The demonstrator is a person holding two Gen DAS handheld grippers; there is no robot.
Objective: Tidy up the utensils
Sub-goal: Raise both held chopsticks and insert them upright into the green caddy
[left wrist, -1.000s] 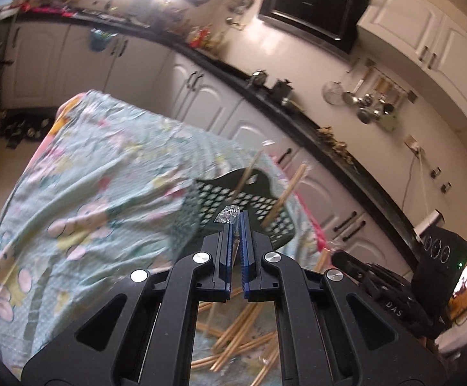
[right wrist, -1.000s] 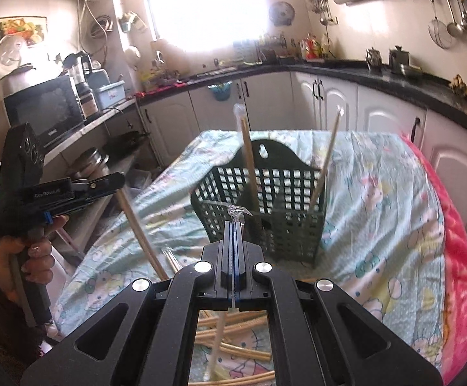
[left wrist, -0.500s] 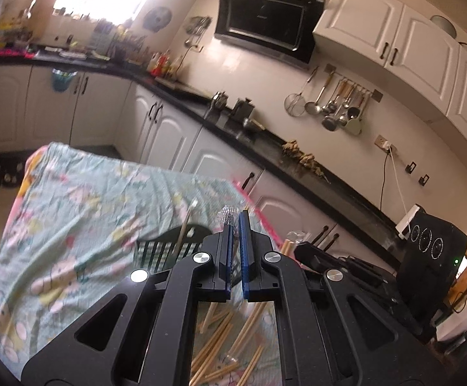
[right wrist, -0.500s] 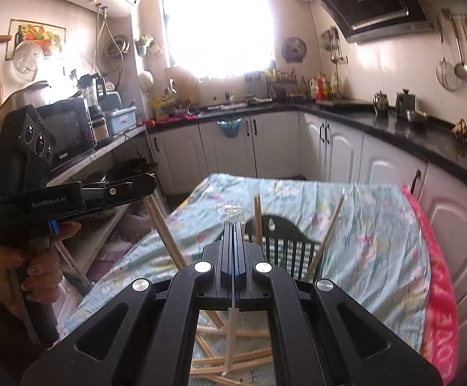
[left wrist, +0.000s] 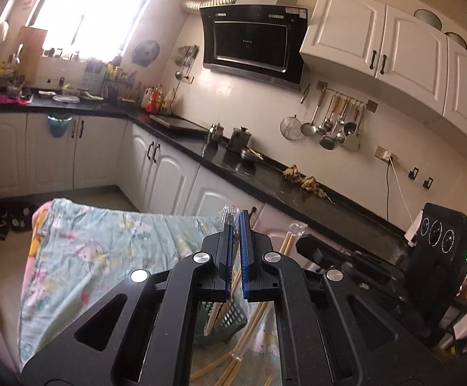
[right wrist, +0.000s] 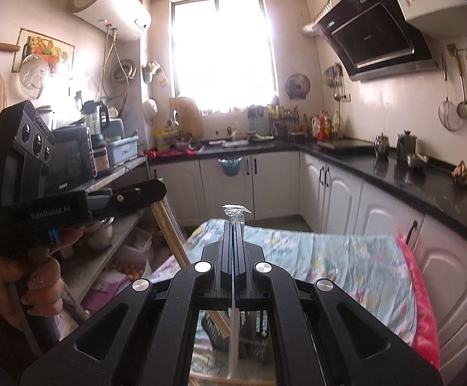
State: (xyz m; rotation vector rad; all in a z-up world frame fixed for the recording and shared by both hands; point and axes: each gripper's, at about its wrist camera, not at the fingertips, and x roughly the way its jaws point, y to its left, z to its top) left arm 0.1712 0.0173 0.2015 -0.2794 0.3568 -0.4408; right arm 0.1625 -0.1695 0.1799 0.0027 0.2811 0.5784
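My left gripper is shut on a plastic-wrapped pair of chopsticks, held high over the table. The sticks hang down through the jaws. My right gripper is shut on another wrapped chopstick pair, whose lower end dangles below. The black mesh basket stands far beneath, seen only through the gripper frames, with wooden sticks in it. Loose chopsticks lie on the cloth beside it. In the right wrist view the left gripper shows at the left with its sticks slanting down.
A floral cloth covers the table, with a pink edge on the right. Black counters and white cabinets run around the room. A hand grips the left tool's handle. Shelves with a microwave stand to the left.
Both grippers have risen well above the table, each still clamped on its wrapped chopsticks. The basket has dropped from mid-view to the bottom, behind the gripper frames.
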